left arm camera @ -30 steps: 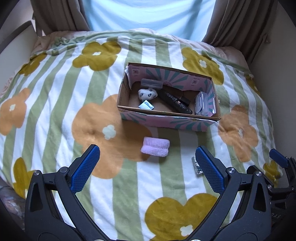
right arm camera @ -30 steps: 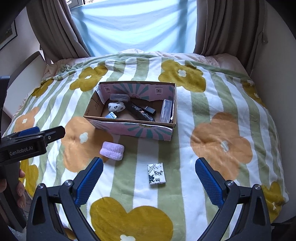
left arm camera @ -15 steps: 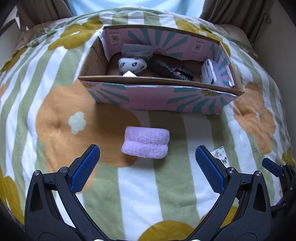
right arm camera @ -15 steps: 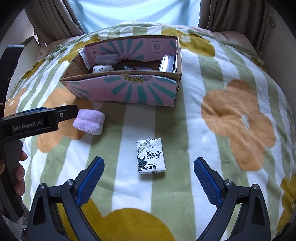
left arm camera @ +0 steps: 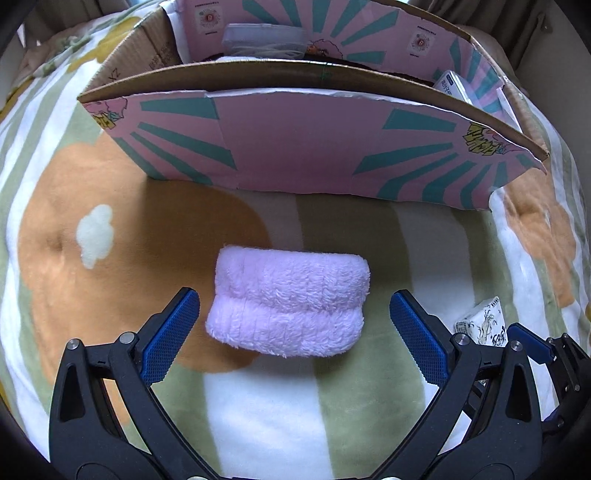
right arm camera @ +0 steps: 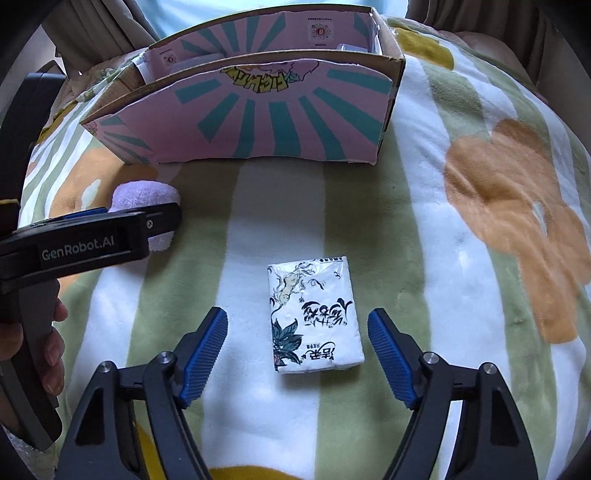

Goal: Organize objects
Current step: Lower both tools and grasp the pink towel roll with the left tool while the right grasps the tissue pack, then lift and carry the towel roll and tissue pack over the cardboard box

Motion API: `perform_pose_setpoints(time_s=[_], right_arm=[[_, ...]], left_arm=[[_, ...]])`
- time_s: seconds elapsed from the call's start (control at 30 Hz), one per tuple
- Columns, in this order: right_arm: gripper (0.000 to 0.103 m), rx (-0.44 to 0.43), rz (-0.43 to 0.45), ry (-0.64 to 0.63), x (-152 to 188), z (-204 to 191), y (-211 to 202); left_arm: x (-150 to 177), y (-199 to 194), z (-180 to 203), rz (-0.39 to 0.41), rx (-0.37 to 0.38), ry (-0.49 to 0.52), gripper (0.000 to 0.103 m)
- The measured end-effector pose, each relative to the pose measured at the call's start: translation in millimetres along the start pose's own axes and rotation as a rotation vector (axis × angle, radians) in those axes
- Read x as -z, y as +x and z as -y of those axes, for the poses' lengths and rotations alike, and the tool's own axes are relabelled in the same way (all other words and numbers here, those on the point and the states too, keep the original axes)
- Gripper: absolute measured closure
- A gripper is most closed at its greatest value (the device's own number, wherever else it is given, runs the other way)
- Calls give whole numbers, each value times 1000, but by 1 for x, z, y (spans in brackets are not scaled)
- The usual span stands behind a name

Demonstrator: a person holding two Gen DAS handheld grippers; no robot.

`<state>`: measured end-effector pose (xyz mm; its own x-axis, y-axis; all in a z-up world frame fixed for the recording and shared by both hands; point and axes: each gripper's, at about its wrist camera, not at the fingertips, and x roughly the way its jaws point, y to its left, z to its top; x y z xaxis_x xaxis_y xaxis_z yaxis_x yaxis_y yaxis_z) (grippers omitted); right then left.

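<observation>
A folded lilac fluffy towel [left arm camera: 291,301] lies on the flowered blanket just in front of the pink cardboard box [left arm camera: 314,155]. My left gripper [left arm camera: 293,312] stands open, its blue pads on either side of the towel without touching it. A white tissue pack [right arm camera: 314,314] with ink drawings lies on the blanket between the open blue pads of my right gripper [right arm camera: 297,325]. The towel [right arm camera: 144,195] and the left gripper [right arm camera: 110,232] also show at the left of the right wrist view. The tissue pack [left arm camera: 480,326] peeks in at the lower right of the left wrist view.
The box [right arm camera: 266,122] holds a clear plastic case [left arm camera: 266,38] and a white packet [left arm camera: 454,86]; its other contents are hidden by the front wall. A hand [right arm camera: 48,343] holds the left gripper's handle. Curtains [right arm camera: 92,29] hang behind the bed.
Both grippers have moved forward and down toward the blanket. The towel now sits between the left pads and the tissue pack between the right pads. Both stay open.
</observation>
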<state>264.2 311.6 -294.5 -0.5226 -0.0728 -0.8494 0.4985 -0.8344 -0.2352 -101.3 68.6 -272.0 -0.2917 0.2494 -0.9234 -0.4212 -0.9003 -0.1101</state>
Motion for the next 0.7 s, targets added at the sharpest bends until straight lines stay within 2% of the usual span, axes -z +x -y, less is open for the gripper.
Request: perform_pose_setpoints(time_s=[0.13, 0.2, 0.23, 0.37, 0.43, 0.47, 0.5, 0.67, 0.7], right_arm=[[36, -2, -21, 47, -2, 7, 6], [41, 5, -31, 82, -3, 10, 7], [45, 0, -34, 85, -3, 11, 7], [51, 10, -53, 113, -4, 12, 6], [59, 13, -58, 118, -3, 12, 5], [60, 12, -60, 122, -3, 13, 5], [60, 43, -79, 189, -4, 14, 4], [60, 60, -88, 228, -2, 15, 1], [60, 116, -117, 331, -2, 15, 0]], left_arm=[[-3, 5, -4, -7, 10, -22, 11], [-5, 6, -7, -11, 22, -32, 22], [-5, 6, -8, -13, 25, -35, 24], [-7, 8, -13, -30, 45, -56, 35], [-8, 6, -14, -26, 47, -56, 38], [-8, 5, -13, -23, 47, -53, 41], [-8, 5, -13, -22, 47, -50, 43], [-10, 2, -16, -17, 52, -54, 50], [-11, 1, -17, -15, 54, -56, 52]])
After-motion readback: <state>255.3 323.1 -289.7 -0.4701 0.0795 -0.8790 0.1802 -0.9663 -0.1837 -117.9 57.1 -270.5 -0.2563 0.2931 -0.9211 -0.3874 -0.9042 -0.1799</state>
